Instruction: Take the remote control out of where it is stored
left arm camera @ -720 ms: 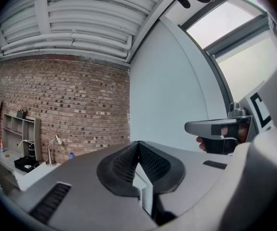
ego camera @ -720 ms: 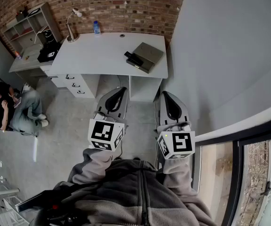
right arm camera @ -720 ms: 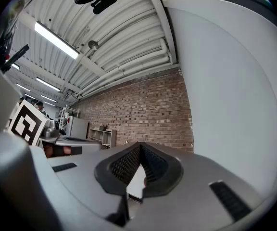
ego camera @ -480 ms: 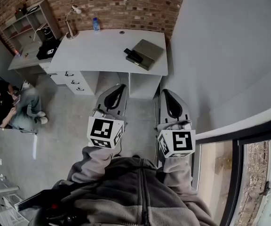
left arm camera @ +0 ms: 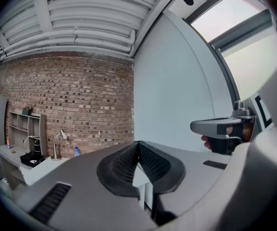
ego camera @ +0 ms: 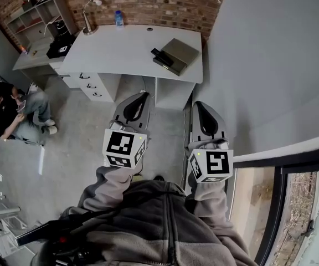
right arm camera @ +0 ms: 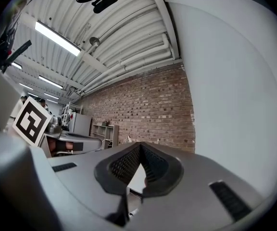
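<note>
While you stand well back from the white desk [ego camera: 121, 51], both claws point at it over bare floor, nothing reached yet.

- Left gripper [ego camera: 139, 98]: its own view shows the jaws [left arm camera: 138, 150] pressed together, nothing between them.
- Right gripper [ego camera: 201, 108]: its jaws [right arm camera: 141, 153] are likewise closed, empty.
- Task's thing: a black oblong piece [ego camera: 160, 56], likely the remote control, though too small to confirm. It lies at the desk's right end, touching the near-left side of a flat grey case [ego camera: 181, 51], which I take for its storage. Whether it rests on the case or just beside it, I cannot tell.
- Direction: case and black piece lie ahead of both claws, roughly between their two lines. The black piece sits toward the left gripper's side, the case toward the right's. Neither claw is clearly nearer.
- Long axis: the black piece runs diagonally, parallel to the case's side, from the desk's back toward its front-right corner, so it is skewed to your line of approach.

Judgement: close the gap first, then turn a claw so its jaws cross that diagonal. The desk's drawers [ego camera: 87, 85] sit under its left half, should the black piece prove not to be the remote.
</note>
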